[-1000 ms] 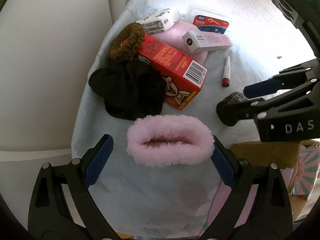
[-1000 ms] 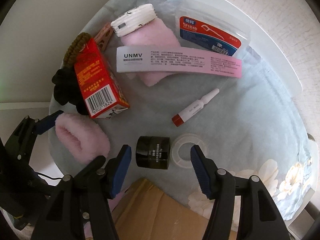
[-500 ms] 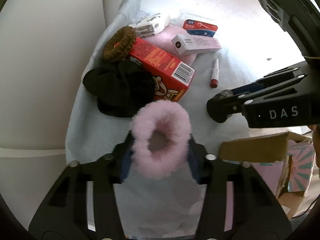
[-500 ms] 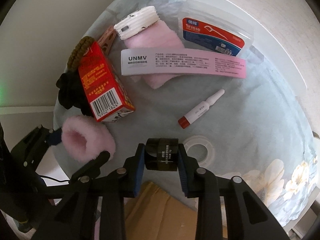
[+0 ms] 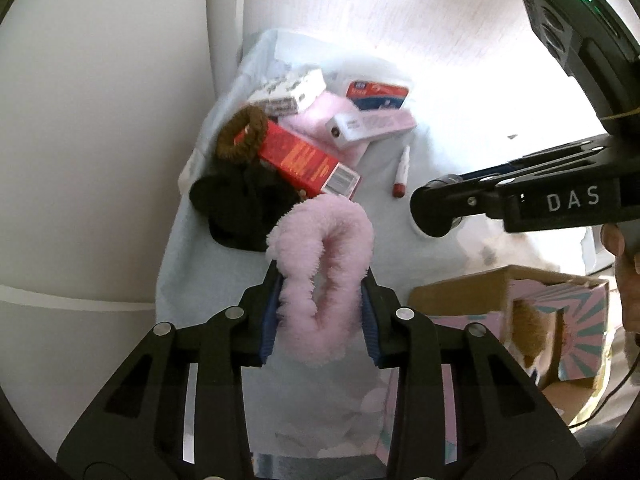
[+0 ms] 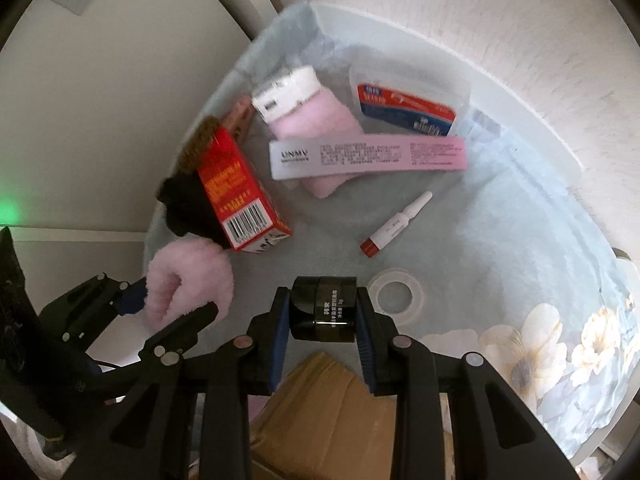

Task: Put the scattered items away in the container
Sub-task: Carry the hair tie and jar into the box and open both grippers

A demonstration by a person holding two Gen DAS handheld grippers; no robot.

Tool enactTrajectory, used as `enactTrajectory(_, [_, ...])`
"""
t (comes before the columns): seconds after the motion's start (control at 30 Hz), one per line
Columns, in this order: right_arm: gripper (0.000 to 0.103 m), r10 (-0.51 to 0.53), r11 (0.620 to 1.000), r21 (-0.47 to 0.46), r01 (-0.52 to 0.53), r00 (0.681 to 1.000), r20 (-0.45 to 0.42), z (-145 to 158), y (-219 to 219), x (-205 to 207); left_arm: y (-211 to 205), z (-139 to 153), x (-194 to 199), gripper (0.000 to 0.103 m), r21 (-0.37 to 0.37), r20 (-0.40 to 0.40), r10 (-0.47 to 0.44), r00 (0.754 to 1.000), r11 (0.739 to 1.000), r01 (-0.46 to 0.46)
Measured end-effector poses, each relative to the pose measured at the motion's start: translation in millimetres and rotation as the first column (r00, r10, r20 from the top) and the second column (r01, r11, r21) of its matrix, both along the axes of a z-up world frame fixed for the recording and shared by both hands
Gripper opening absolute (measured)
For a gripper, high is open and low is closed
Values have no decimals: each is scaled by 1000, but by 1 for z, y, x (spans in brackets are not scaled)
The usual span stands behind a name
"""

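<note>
The left gripper [image 5: 320, 300] is clamped on the pink scrunchie [image 5: 322, 276] at frame centre; the right gripper [image 6: 322, 316] squeezes the black jar [image 6: 324, 308]. Carry both level to the cardboard box [image 5: 516, 312] at lower right, then release.

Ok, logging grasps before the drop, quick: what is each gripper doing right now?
Left gripper: closed on the pink scrunchie, lifted off the cloth.
Right gripper: closed on the black jar.
</note>
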State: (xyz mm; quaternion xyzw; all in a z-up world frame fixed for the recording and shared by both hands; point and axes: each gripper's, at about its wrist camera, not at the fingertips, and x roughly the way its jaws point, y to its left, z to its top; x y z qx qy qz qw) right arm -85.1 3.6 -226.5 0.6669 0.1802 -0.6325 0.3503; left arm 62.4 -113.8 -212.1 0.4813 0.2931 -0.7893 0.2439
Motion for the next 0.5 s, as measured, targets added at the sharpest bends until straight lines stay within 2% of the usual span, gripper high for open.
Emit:
enactTrajectory(0.17, [28,-55,996,-68,53,998,-22,28,26,1,-6,32,11,32,-6,-47,-3,999,1000,2])
enactTrajectory(0.33, [29,-132,980,-157,123,990,-44,63,63,-8,10,66,11,32,-5,-110,-28,994,1000,27])
enactTrajectory(0.4, [29,-163,971,-187,151,985,-49,83,50,-13,18,83,13,32,-4,-134,-43,990,999,42])
enactTrajectory(0.5, [29,-210,955,-229,191,976,-61,102,77,-4,31,101,5,32,-8,-168,-81,983,997,80])
